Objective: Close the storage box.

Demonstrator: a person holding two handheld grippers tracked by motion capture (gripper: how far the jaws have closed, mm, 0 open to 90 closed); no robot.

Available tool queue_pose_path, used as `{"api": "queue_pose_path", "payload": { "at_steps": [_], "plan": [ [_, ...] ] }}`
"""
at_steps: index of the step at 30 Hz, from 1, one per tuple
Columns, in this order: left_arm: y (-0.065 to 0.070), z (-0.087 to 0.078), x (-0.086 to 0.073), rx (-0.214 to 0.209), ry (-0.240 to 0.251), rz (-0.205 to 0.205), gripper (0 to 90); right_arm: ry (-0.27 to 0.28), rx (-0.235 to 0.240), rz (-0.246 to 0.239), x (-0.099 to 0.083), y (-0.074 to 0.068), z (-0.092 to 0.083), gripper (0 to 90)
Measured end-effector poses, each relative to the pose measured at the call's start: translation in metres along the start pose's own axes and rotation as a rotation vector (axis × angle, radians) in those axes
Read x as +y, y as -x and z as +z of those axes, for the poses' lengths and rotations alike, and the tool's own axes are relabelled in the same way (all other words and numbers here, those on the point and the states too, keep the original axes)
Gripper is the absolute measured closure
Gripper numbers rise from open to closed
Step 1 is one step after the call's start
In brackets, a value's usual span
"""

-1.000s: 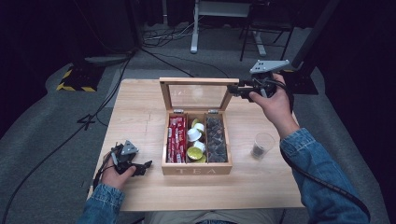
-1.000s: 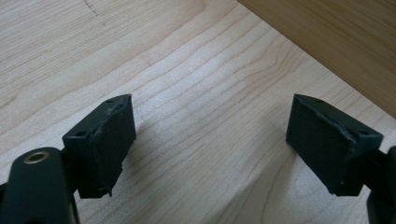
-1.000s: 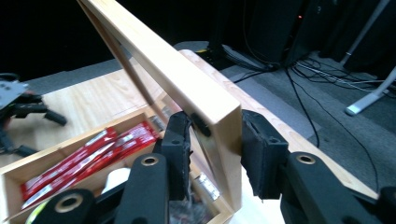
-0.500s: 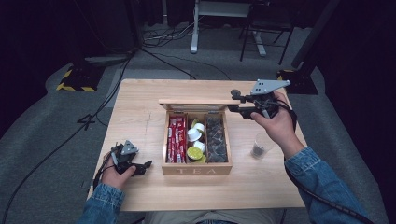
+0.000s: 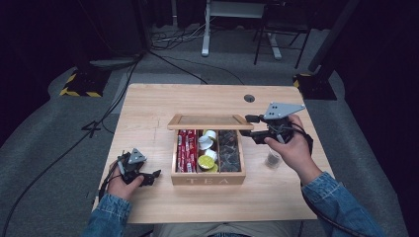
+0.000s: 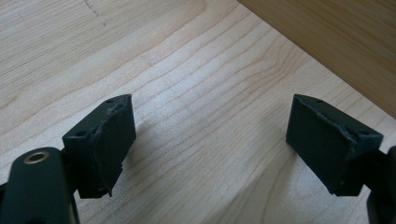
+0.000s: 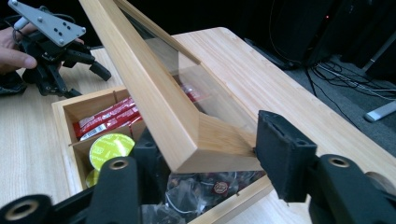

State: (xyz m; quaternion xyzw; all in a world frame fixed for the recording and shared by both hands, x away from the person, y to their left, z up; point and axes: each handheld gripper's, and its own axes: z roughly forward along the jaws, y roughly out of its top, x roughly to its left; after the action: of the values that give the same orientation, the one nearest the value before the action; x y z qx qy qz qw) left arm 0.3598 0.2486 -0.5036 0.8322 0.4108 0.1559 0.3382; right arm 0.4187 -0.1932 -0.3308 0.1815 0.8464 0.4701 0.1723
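Note:
A wooden tea box (image 5: 207, 180) stands mid-table, holding red packets (image 5: 186, 150), round capsules (image 5: 207, 162) and dark wrapped pieces (image 5: 230, 150). Its glass-paned lid (image 5: 210, 121) hangs almost level over the back of the box, still raised at an angle in the right gripper view (image 7: 187, 135). My right gripper (image 5: 248, 126) is at the lid's right corner. Its jaws have just been opening and now stand open, with the corner (image 7: 212, 158) between them. My left gripper (image 5: 154, 177) rests open on the table left of the box, with bare wood between its jaws (image 6: 210, 140).
A small clear glass (image 5: 272, 159) stands right of the box, under my right hand. A round cable hole (image 5: 249, 98) sits near the table's far edge. Cables and furniture legs lie on the grey floor beyond.
The lid has swung down from upright to almost level. My right hand came down and toward me with it, and its jaws widened. The left gripper stayed put.

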Motion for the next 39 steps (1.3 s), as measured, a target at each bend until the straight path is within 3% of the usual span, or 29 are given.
{"api": "queue_pose_path", "payload": {
  "at_steps": [12, 18, 21, 27, 30, 39],
  "plan": [
    [0.000, 0.000, 0.000, 0.004, -0.001, 0.003, 16.2, -0.011, -0.017, -0.030, -0.018, -0.019, 0.005, 36.5],
    [0.000, 0.000, 0.000, 0.001, 0.001, -0.002, 16.2, -0.031, -0.034, -0.088, -0.026, -0.031, 0.006, 35.2],
    [0.000, 0.000, 0.000, 0.001, 0.000, -0.003, 16.2, -0.035, -0.025, -0.086, -0.030, -0.034, 0.007, 32.6],
    [0.000, 0.000, 0.000, 0.002, 0.000, -0.001, 16.2, -0.053, -0.040, -0.128, -0.037, -0.041, 0.010, 30.8],
    [0.000, 0.000, 0.000, 0.002, -0.001, -0.001, 16.2, -0.058, -0.026, -0.118, -0.042, -0.043, 0.012, 26.8],
    [0.000, 0.001, 0.000, 0.002, 0.001, -0.002, 16.2, -0.079, -0.050, -0.165, -0.051, -0.052, 0.016, 25.5]
  ]
}}
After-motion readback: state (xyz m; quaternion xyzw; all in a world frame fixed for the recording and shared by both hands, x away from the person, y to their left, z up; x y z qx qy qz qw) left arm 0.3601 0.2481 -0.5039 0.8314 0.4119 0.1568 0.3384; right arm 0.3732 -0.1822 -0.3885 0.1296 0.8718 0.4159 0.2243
